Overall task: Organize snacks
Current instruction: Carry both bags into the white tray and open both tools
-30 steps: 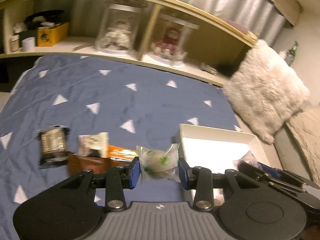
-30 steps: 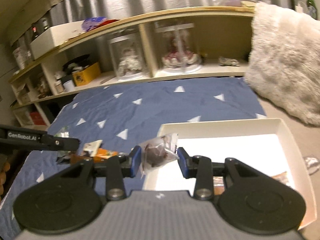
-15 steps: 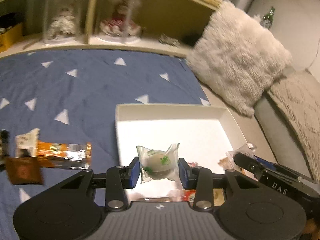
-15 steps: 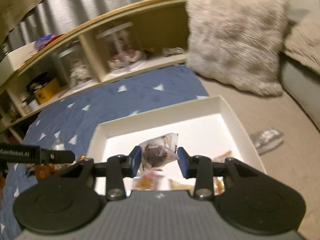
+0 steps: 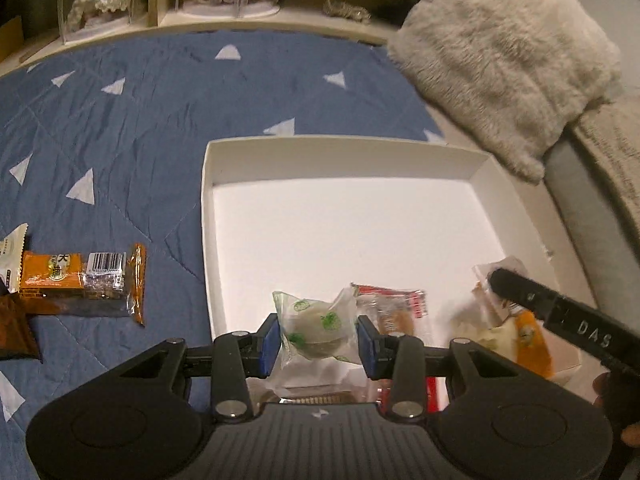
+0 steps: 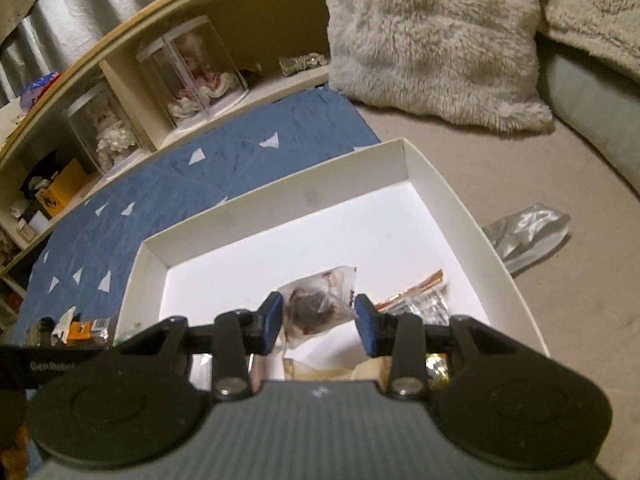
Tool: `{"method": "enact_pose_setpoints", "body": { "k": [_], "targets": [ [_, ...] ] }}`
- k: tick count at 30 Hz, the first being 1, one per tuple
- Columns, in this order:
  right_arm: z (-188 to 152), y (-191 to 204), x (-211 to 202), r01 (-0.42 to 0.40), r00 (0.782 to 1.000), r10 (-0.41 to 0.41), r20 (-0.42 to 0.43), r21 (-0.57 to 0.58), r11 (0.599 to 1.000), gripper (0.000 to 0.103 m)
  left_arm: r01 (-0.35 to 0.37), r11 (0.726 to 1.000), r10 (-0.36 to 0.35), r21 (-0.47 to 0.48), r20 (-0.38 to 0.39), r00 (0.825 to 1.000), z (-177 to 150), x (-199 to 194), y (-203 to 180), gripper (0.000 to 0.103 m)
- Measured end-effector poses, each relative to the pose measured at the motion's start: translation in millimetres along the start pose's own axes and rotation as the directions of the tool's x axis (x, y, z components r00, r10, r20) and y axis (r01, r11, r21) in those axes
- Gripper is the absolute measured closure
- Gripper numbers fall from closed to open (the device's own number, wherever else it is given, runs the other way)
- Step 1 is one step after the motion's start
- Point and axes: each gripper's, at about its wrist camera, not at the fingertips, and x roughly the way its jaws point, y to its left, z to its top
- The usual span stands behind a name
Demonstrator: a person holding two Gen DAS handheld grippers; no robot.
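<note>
In the view from my left wrist, my left claw [image 5: 317, 340] was closed only as far as the packet between its blue pads [image 5: 269, 340] allowed, and it held a clear packet with green prints [image 5: 316, 330], a pale round snack inside. The packet hung over the near part of the white box [image 5: 206, 200], which lay straight ahead of the claw on the blue quilt [image 5: 160, 112]. Just behind the right pad a red and white snack packet [image 5: 394, 304] lay on the box floor, and farther right an orange packet [image 5: 532, 336] lay near the box's right wall. There the black body of my right claw [image 5: 560, 312] came into the picture, with letters on it. To the left of my left claw, outside the box, an orange bar with a barcode [image 5: 84, 280] lay on the quilt, touching a brown packet [image 5: 14, 328] and a white packet [image 5: 12, 248]. Far ahead to the right stood a fluffy pillow [image 5: 500, 52]. In the view from my right wrist, my right claw [image 6: 318, 320] gripped a clear packet with a dark brown snack [image 6: 316, 308], its pads pressed on both sides of it, above the near part of the same white box [image 6: 452, 196]. Right of the claw, shiny packets [image 6: 424, 300] lay inside the box. Outside the box, to the right, a silver wrapper [image 6: 528, 232] lay on the beige cover [image 6: 520, 160].
</note>
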Motion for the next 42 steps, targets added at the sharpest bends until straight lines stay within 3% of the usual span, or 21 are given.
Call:
{"method": "enact_pose_setpoints", "body": {
  "k": [8,17,25,28,30,42],
  "targets": [
    [1.2,0.6,23.3,0.035,0.998,-0.035,-0.058,-0.004,0.999,0.058,-0.034,0.999,0.035,0.021,-0.045,0.998,0.3,22.1,7.0,0.061],
    [-11.4,7.4,21.6,0.011,0.991,-0.010,-0.137,0.005,1.000,0.060,-0.032,0.999,0.033,0.021,-0.053,0.998,-1.5,24.8,9.1,0.061],
    [-4.8,5.8,11.3,-0.001,0.999,0.001,-0.050,0.002,1.000,0.059,-0.038,0.999,0.039,0.018,-0.050,0.998,1.0,21.4,7.4,0.061],
    [-2.2,4.2,12.5,0.013,0.999,-0.013,-0.039,0.004,1.000,0.052,-0.044,0.999,0.045,0.025,-0.041,0.998,3.3,19.1,5.5,0.059],
    [-2.3,3.0,14.7,0.031,0.998,-0.031,-0.050,0.003,1.000,0.041,-0.048,0.998,0.049,0.026,-0.039,0.998,4.0,18.2,5.1,0.057],
    [-4.6,5.3,7.8,0.061,0.995,-0.063,-0.071,-0.031,0.998,0.032,-0.043,0.998,0.045,0.039,-0.047,0.998,2.6,13.2,1.6,0.035]
  ]
}}
